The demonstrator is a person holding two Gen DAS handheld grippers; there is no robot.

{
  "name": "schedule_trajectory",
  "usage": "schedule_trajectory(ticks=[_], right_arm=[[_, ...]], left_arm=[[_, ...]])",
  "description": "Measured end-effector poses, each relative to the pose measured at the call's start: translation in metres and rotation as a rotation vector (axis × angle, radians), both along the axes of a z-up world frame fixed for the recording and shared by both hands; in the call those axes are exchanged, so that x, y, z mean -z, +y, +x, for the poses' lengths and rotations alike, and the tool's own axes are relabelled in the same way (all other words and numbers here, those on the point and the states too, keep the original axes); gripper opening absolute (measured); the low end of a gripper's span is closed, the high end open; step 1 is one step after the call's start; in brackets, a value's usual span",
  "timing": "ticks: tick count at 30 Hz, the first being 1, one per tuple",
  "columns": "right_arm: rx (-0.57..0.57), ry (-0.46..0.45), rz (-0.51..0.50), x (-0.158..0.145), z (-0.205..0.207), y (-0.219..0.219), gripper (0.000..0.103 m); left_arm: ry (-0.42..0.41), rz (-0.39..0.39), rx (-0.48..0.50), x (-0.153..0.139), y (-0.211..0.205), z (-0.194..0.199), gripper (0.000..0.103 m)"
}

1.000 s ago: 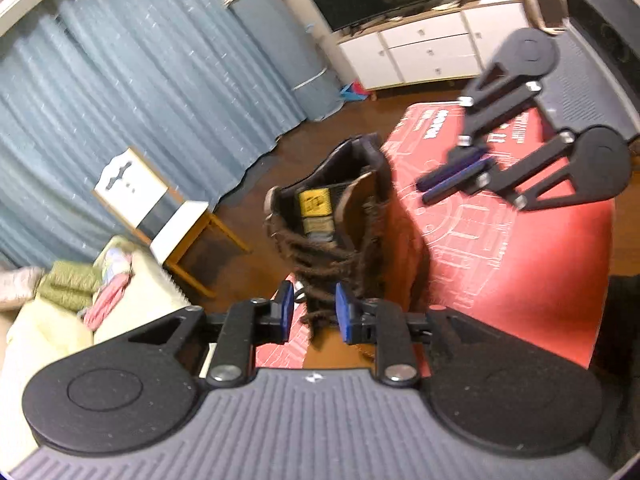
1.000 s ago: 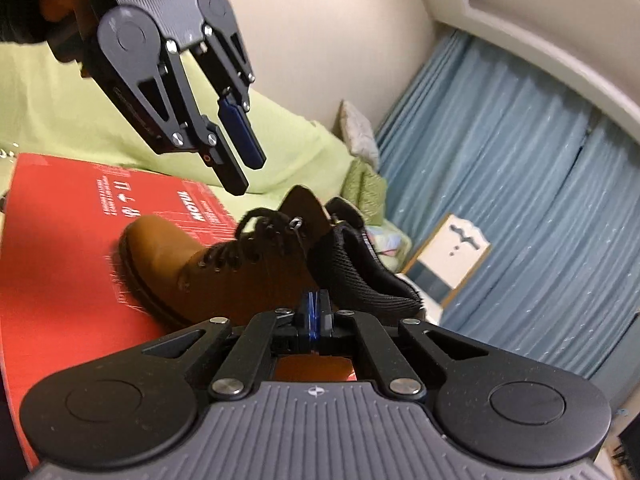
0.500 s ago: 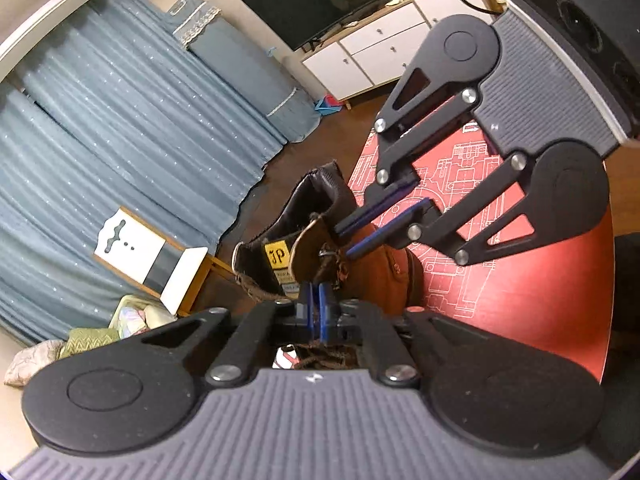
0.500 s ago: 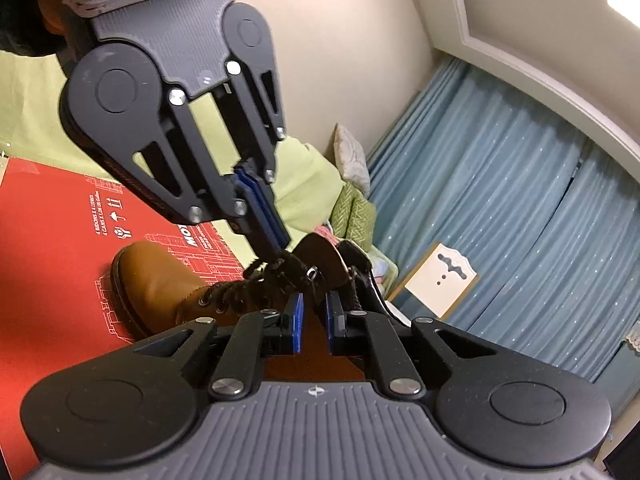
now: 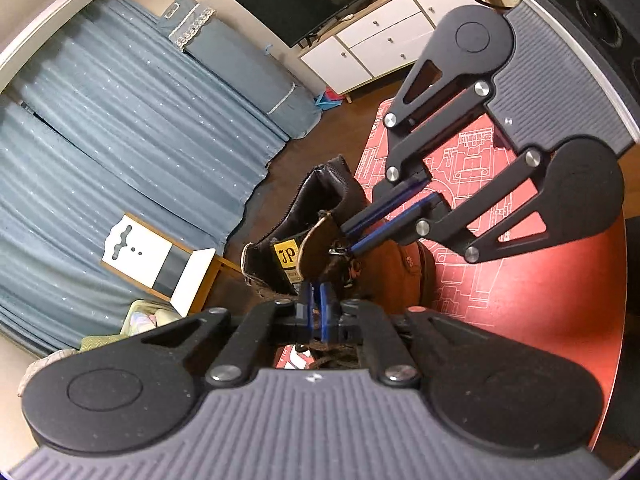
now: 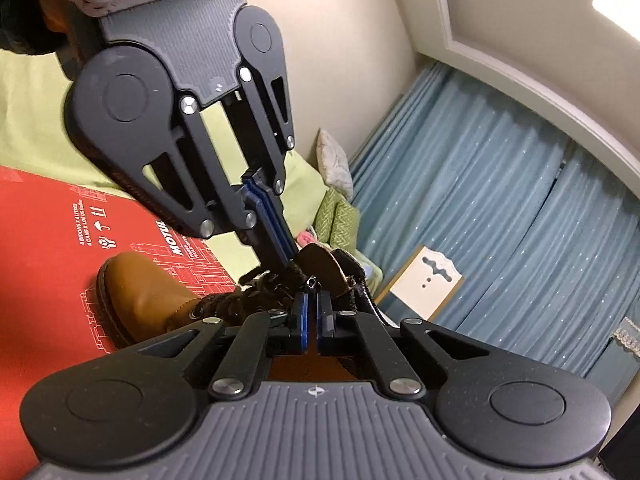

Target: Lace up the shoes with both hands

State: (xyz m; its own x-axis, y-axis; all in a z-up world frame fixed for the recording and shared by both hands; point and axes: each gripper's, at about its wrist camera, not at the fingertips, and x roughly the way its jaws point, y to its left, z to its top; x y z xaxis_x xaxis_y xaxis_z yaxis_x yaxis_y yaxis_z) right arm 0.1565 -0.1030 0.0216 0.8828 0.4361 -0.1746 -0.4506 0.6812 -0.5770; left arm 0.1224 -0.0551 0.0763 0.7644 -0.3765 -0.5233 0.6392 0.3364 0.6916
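A tan lace-up boot (image 5: 392, 276) (image 6: 140, 292) with dark brown laces (image 6: 248, 296) stands on a red cardboard box (image 5: 520, 300) (image 6: 48, 240). My left gripper (image 5: 314, 300) (image 6: 290, 262) reaches down into the upper lacing. Its pads pinch a lace strand, and the jaws are opening slightly with the strand still between them. My right gripper (image 6: 310, 304) (image 5: 350, 240) is shut. Its tips rest at a metal lace hook (image 6: 311, 281) by the boot's collar; whether a lace is caught there is hidden.
Blue curtains (image 5: 120, 140) and a small white chair (image 5: 160, 264) stand behind the boot. A white drawer cabinet (image 5: 380, 40) with a television lies further off. A light green bed cover (image 6: 40, 120) borders the box. The person's hand (image 6: 48, 12) holds the left gripper.
Both grippers have closed in on the boot's top. The left jaws went from wide apart to nearly together on a lace. The right jaws parted briefly, then shut again.
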Motion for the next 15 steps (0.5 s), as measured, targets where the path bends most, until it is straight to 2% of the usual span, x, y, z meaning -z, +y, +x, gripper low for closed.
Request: schedule_trajectory(ticks=[11, 15], right_arm=[[-0.037, 0.024, 0.018, -0.0022, -0.0002, -0.0078, 0.003], [-0.035, 0.016, 0.009, -0.0013, 0.0009, -0.0034, 0.0]], left_arm=[[0.0, 0.006, 0.001, 0.0013, 0.0016, -0.0015, 0.005], [0.007, -0.007, 0.0, -0.0011, 0.0032, 0.0018, 0.005]])
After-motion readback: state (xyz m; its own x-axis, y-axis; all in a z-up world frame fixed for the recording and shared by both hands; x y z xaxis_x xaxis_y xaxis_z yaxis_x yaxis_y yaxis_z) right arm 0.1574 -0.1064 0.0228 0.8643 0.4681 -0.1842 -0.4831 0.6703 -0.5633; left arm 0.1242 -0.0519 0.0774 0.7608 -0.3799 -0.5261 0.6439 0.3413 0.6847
